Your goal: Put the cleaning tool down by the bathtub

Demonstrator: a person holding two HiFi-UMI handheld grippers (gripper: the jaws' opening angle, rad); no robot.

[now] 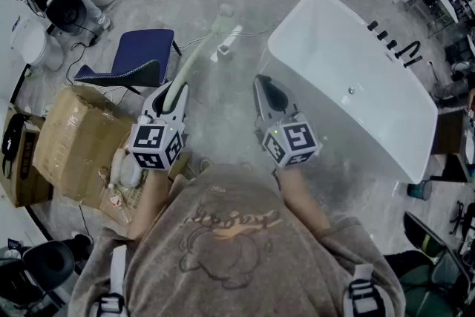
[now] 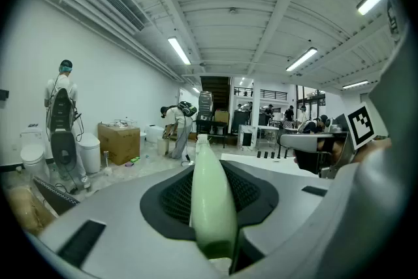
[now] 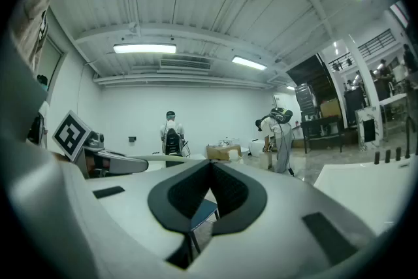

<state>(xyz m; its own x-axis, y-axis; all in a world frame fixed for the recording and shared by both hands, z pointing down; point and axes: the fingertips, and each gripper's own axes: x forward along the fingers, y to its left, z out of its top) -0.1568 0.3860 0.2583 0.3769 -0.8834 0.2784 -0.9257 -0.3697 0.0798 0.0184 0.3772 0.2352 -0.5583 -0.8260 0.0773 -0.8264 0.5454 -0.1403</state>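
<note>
Progress looks early: the left gripper is clamped on the pale green handle of the cleaning tool, which sticks out forward above the floor just beside the bathtub. Lowering and letting go are left, I'd say. The right gripper is closed with nothing in it. The bathtub looks empty. The taped cardboard box is closed, so its contents are hidden.

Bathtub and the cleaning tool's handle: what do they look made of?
Bathtub: likely glossy white acrylic or enamel; smooth, seamless shell with soft sheen. Cleaning tool handle: probably moulded plastic, pale green, smooth with a slight gloss; curved one-piece shape.
</note>
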